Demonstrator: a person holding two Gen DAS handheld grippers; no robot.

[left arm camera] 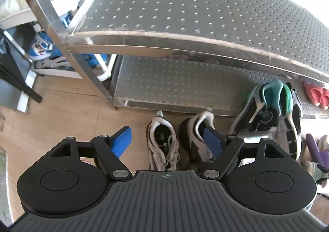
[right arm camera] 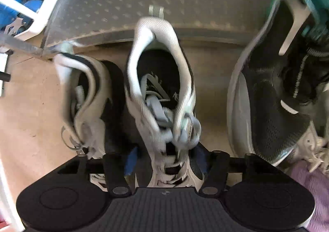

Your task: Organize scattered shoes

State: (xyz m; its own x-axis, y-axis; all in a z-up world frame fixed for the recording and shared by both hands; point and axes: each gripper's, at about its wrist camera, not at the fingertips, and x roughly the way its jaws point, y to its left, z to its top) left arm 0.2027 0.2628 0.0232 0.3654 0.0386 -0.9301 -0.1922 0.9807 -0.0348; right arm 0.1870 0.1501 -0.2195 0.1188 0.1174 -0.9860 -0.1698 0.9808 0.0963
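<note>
Two white-and-black sneakers stand on the floor in front of a metal shoe rack [left arm camera: 185,92]. In the left wrist view the left sneaker [left arm camera: 163,141] lies between my fingers and the right sneaker [left arm camera: 195,135] is by my right blue pad. My left gripper [left arm camera: 166,139] is open and empty above them. In the right wrist view my right gripper [right arm camera: 165,162] is closed around the toe part of the right sneaker [right arm camera: 162,88], pads on both sides. The other sneaker [right arm camera: 88,96] lies to its left.
A black-and-teal sneaker [left arm camera: 271,112] leans against the rack's lower shelf; it also shows in the right wrist view [right arm camera: 277,88]. Red slippers [left arm camera: 316,96] sit on the lower shelf. Blue skates [left arm camera: 43,49] sit in a white rack at left. A purple item [left arm camera: 316,151] lies at right.
</note>
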